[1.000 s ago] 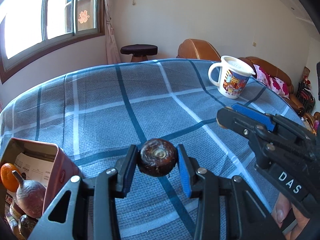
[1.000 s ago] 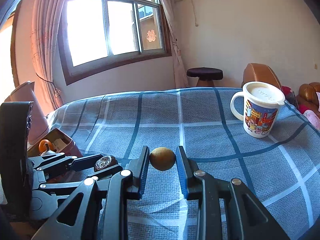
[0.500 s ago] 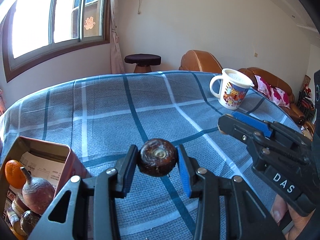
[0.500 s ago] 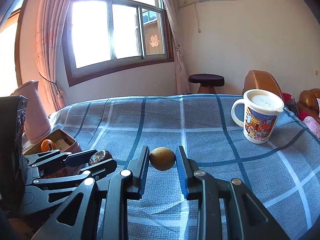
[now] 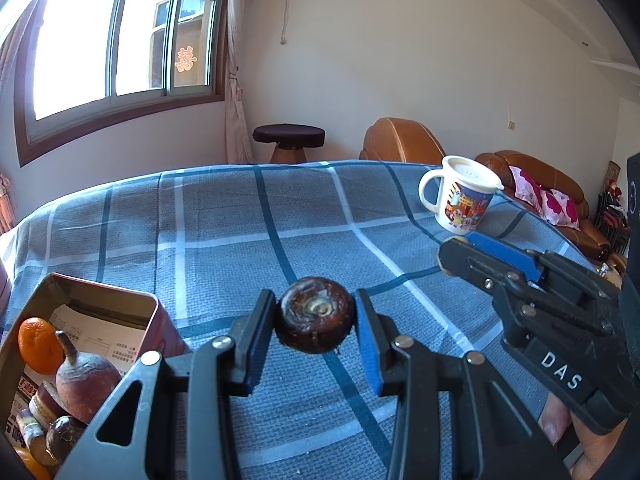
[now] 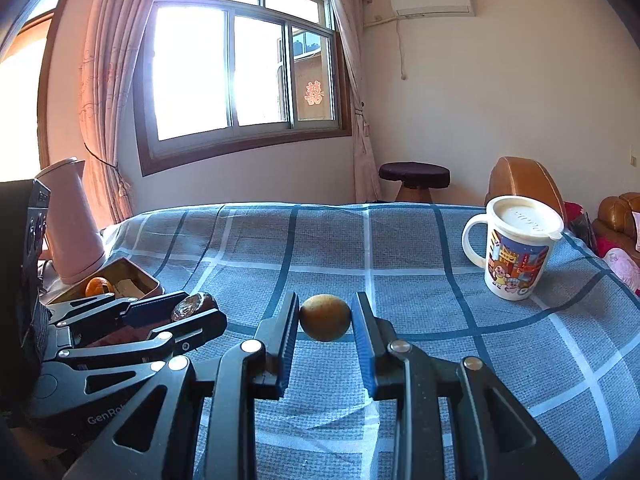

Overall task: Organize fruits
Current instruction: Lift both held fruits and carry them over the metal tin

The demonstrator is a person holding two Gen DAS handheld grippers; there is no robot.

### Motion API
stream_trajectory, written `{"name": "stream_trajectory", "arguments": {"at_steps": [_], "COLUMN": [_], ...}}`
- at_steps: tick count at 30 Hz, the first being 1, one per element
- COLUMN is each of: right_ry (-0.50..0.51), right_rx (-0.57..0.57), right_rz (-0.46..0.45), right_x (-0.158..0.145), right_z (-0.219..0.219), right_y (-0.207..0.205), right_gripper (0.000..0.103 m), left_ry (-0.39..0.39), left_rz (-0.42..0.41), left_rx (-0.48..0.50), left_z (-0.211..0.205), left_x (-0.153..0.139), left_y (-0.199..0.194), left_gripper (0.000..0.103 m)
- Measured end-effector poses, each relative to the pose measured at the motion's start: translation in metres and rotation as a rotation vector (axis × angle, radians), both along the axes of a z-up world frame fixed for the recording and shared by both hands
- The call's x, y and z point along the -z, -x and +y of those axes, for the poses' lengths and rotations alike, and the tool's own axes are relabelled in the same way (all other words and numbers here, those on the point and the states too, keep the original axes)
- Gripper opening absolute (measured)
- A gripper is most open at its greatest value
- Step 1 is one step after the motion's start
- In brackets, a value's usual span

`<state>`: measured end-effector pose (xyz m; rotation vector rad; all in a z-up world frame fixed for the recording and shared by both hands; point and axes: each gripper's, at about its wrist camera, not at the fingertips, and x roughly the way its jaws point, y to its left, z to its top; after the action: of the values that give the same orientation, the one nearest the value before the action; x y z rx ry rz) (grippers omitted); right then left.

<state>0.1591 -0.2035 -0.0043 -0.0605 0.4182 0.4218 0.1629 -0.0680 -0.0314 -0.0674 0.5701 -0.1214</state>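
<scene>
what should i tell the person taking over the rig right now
Left gripper: shut on the dark brown fruit, held above the tablecloth.
Right gripper: shut on the small tan fruit, also held up.
Red tin at the left already holds an orange, a reddish stemmed fruit and more.
Left to do: probably both held fruits go into the tin. The lidded mug stands far right, out of the way.

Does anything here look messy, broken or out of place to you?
Nothing stands out. Each gripper holds one small fruit above the checked tablecloth: the left gripper a dark brown fruit, the right gripper a yellow-brown fruit. The tin holds other fruit, and the lidded mug stands upright.
</scene>
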Motion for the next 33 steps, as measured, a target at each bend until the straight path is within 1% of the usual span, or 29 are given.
{"name": "stream_trajectory", "arguments": {"at_steps": [5, 15, 33], "right_ry": [0.003, 0.004, 0.005], "right_rx": [0.002, 0.004, -0.001], "right_rz": [-0.015, -0.034, -0.080], "right_x": [-0.001, -0.002, -0.004], "right_z": [0.001, 0.000, -0.001], "right_y": [0.003, 0.006, 0.017], "right_gripper": [0.029, 0.029, 0.029], "left_ry": [0.000, -0.060, -0.066], "left_rz": [-0.026, -0.081, -0.125], "left_rx": [-0.002, -0.001, -0.016], "left_z": [0.000, -0.008, -0.005], "left_x": [-0.002, -0.006, -0.010], "left_y": [0.005, 0.015, 0.026], "left_gripper": [0.041, 0.041, 0.041]}}
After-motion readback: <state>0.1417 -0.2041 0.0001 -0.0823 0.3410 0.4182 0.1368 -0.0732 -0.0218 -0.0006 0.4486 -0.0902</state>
